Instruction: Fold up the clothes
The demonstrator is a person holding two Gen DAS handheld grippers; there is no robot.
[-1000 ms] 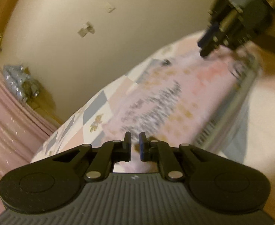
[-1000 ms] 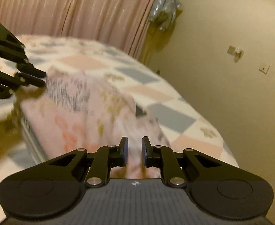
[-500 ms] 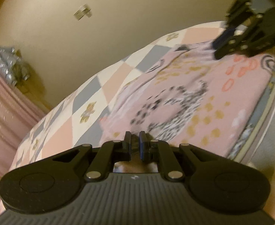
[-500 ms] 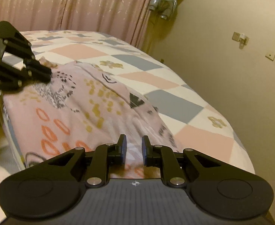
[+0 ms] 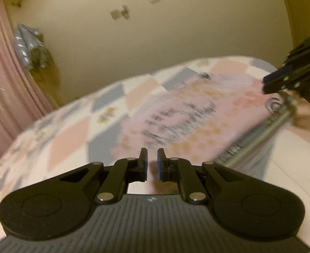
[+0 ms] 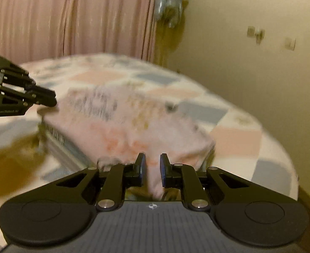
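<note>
1. Left wrist view: left gripper (image 5: 152, 164) has its 2 fingers drawn close, a narrow gap between the blue pads; a pinch of pink cloth seems to sit in that gap, but blur leaves me unable to tell if it is truly clamped.
2. Pink printed garment (image 5: 188, 113) spreads ahead of the left fingers, over a checked bedspread (image 5: 70, 139); the picture is motion-blurred.
3. Right gripper (image 5: 266, 84) shows at far right of this view, tip at the garment's grey-striped edge.
4. Right wrist view: right gripper (image 6: 152, 168) has 2 fingers set narrow on a fold of the pink printed garment (image 6: 133, 126), which hangs down between the pads.
5. Left gripper (image 6: 53, 99) shows at far left, its tip at the garment's opposite corner.
6. Beyond the bed: a pink curtain (image 6: 70, 16) and a beige wall (image 6: 239, 63).
</note>
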